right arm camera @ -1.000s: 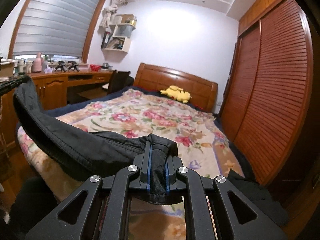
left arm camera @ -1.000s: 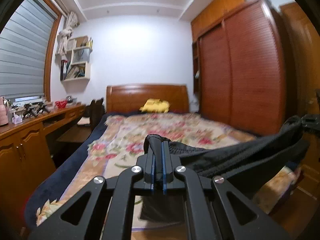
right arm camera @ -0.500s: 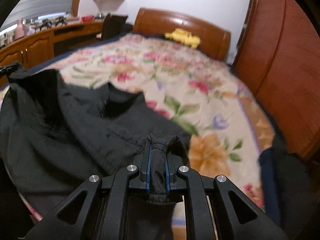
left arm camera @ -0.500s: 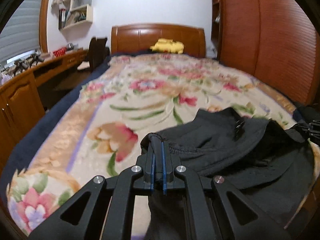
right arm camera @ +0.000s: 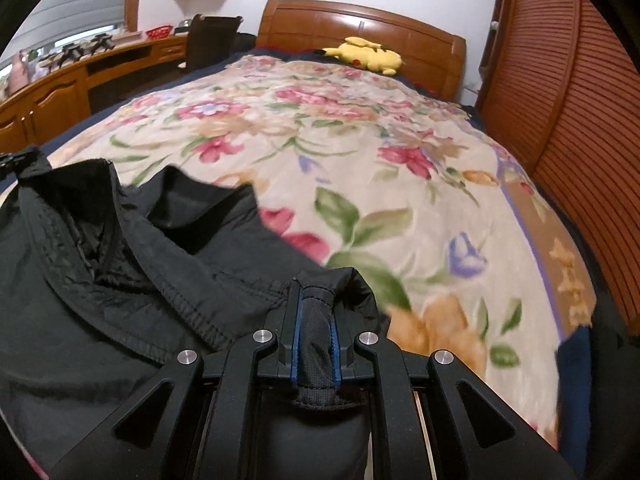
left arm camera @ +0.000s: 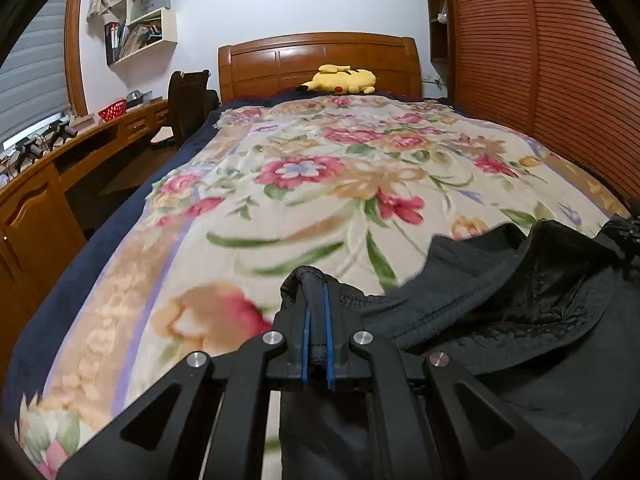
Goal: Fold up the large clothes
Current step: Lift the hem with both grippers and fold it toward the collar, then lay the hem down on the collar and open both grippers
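- While both my tools grip it, the black garment [left arm camera: 520, 300] lies slumped at the near end of the bed, over the floral blanket [left arm camera: 320, 184].
- My left gripper [left arm camera: 316, 316]: jaws closed tight on a bunched edge of the cloth. Its view shows the wall shelves [left arm camera: 140, 20] with books; the right view shows only part of them.
- My right gripper [right arm camera: 316, 320]: jaws clamped on a thicker fold with a mesh lining showing. Only this view shows the open collar [right arm camera: 100, 208] and zip.
- Room, left to right: wooden desk [left arm camera: 48, 184], dark chair [left arm camera: 188, 100], wooden headboard [left arm camera: 320, 60], slatted wardrobe [left arm camera: 540, 60].
- Yellow plush toy [left arm camera: 344, 79] lies at the headboard, well apart from the garment.
- Blanket ahead of both grippers is bare of other things.
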The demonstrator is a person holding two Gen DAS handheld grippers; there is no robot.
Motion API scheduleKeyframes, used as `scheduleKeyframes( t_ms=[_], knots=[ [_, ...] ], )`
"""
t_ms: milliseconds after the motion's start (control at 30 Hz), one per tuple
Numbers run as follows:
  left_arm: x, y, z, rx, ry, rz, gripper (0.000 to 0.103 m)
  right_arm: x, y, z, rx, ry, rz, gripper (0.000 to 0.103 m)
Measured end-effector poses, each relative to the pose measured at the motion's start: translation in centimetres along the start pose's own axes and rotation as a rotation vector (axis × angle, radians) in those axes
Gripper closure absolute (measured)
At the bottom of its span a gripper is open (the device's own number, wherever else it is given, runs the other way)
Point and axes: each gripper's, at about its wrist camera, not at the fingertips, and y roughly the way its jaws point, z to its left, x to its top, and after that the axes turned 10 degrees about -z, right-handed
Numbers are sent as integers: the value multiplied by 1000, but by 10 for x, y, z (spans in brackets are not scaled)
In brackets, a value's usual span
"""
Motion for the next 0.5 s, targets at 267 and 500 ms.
scheduleKeyframes(
  t_ms=[267,500],
  knots=[
    [27,37,-1,3,-8,7,99,35,55,-19,-66,17,45,94],
    [24,35,1,-48,-43,33,88,30,84,-21,-50,57,90,88]
  ],
)
